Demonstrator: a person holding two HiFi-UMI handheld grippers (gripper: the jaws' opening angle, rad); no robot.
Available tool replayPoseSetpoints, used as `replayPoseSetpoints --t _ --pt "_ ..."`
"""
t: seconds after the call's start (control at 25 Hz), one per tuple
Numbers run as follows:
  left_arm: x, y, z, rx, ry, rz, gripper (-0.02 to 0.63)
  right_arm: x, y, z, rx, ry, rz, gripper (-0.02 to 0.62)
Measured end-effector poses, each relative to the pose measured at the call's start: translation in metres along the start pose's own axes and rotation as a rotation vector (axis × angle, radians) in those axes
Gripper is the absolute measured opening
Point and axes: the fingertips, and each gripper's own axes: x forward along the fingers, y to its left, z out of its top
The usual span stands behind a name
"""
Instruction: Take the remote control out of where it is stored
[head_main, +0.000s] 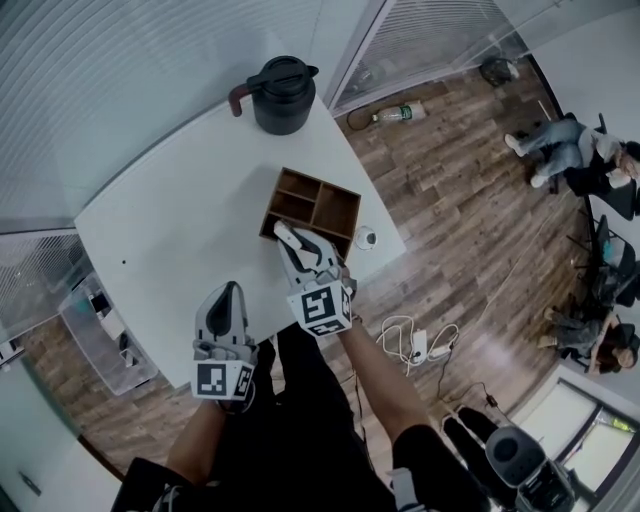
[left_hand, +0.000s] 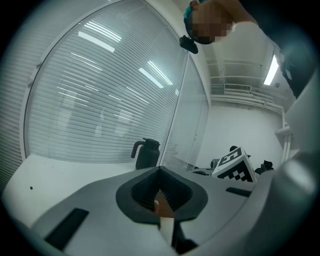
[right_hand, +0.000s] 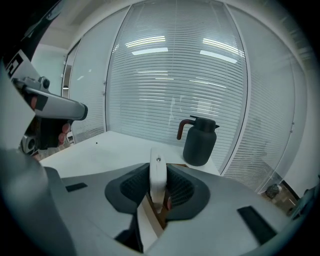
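The white remote control (head_main: 287, 235) stands upright in the near compartment of a brown wooden organiser box (head_main: 337, 187) on the white table (head_main: 170, 220). My right gripper (head_main: 297, 248) reaches into that compartment and is shut on the remote. In the right gripper view the remote (right_hand: 157, 182) is upright between the ribbed pads (right_hand: 135, 187), which touch it on both sides, and the box's wood (right_hand: 155, 216) shows below. My left gripper (head_main: 229, 292) rests over the table's near edge, left of the box, shut and holding nothing. In the left gripper view its tips (left_hand: 160, 171) meet.
A black jug (head_main: 281, 94) with a reddish handle stands at the table's far corner behind the box, and shows in both gripper views (right_hand: 200, 141) (left_hand: 146, 154). A small round white object (head_main: 365, 238) lies right of the box. Cables and a power strip (head_main: 421, 346) lie on the floor.
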Motion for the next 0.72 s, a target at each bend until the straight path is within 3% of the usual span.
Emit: replayPoseSetpoints --t 0.28,0.72 --pt "-0.007 -0.010 0.014 0.010 -0.032 -0.019 0.003 -0.029 -0.009 0.022 -0.028 -0.068 -0.052 0.092" --pt "-0.054 -0.031 0.055 0.071 -0.072 -0.085 0.003 -0.099 -0.006 0.070 0.055 -0.203 -0.211 0.091"
